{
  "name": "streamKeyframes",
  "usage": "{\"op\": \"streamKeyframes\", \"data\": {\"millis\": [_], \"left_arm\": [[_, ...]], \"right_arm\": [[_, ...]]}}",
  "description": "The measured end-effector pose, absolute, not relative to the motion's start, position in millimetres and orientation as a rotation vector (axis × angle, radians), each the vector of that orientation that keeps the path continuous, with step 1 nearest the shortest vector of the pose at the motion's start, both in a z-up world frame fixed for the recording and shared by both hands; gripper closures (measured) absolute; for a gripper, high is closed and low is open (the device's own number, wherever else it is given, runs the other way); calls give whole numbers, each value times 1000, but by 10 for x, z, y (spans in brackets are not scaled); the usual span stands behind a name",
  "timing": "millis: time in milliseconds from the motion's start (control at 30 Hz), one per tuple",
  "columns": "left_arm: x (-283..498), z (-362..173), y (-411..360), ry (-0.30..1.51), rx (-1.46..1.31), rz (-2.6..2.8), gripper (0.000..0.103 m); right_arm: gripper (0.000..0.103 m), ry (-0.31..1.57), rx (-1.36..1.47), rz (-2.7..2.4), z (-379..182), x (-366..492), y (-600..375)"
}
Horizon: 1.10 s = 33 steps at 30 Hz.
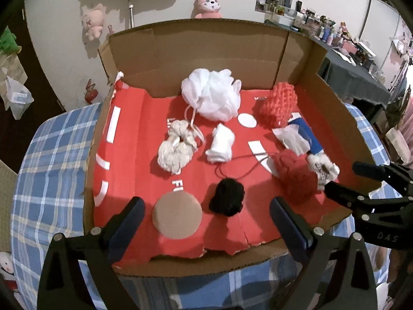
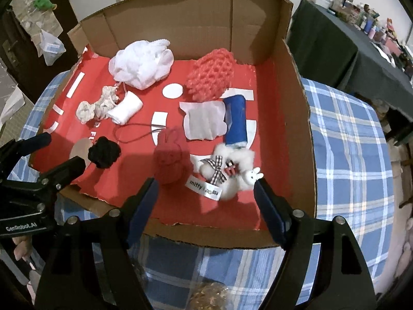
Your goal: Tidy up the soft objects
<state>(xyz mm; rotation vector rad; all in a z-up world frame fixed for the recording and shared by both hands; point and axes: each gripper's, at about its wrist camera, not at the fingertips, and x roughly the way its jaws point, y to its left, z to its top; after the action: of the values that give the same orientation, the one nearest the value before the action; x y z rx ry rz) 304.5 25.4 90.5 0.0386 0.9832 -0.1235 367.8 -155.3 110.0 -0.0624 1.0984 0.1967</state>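
The white plush bunny point(image 2: 229, 173) lies in the cardboard tray point(image 2: 300, 118) just ahead of the right gripper point(image 2: 206, 193), between its spread fingers and a little toward the right one. It seems to lie on its back, long axis slanting from far-left to near-right, though the fur blurs its outline. The red knitted bunny point(image 2: 170, 160) sits just ahead-left. The left gripper point(image 1: 206, 211), also spread and empty, hovers with the black pompom point(image 1: 227, 199) and brown disc point(image 1: 176, 215) between its fingers.
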Motion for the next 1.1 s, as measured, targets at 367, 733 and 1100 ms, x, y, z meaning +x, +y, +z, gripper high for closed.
{"op": "streamKeyframes", "data": {"millis": [367, 733, 1100], "left_arm": [[2952, 759, 222, 1018, 41, -113, 4], [2970, 710, 272, 1043, 17, -98, 4], [2980, 701, 294, 1045, -2, -104, 4]], "right_arm": [[27, 1124, -20, 173, 975, 3688, -1614], [27, 1116, -40, 161, 935, 3681, -1628], [27, 1105, -34, 159, 948, 3659, -1620]]}}
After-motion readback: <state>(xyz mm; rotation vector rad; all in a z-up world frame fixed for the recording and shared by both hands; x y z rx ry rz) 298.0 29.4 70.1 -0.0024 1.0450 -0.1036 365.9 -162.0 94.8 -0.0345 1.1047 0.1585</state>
